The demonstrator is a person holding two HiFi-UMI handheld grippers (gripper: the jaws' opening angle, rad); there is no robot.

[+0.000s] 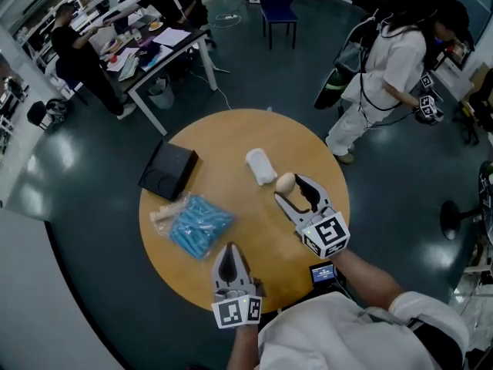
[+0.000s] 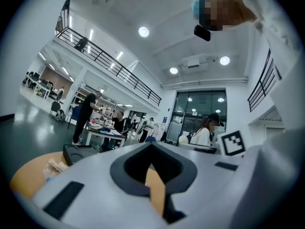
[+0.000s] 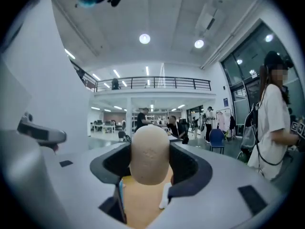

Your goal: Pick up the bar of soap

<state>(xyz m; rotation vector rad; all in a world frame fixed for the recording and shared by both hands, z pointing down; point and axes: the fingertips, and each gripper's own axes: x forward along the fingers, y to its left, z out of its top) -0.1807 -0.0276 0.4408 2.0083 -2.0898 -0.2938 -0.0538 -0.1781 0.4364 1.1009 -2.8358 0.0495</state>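
Head view: smooth oval soap [image 1: 286, 182], seemingly clamped.

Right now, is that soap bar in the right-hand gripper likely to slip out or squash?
Probably stiff: the bar of soap shows no dent between the jaws of the right gripper. Its smooth, curved sides could slip from the pinch. Set down, it might roll.

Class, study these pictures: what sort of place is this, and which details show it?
Probably an open-plan lab or workspace: cluttered desks with people working, a railed mezzanine, another person carrying marker-tagged gear.
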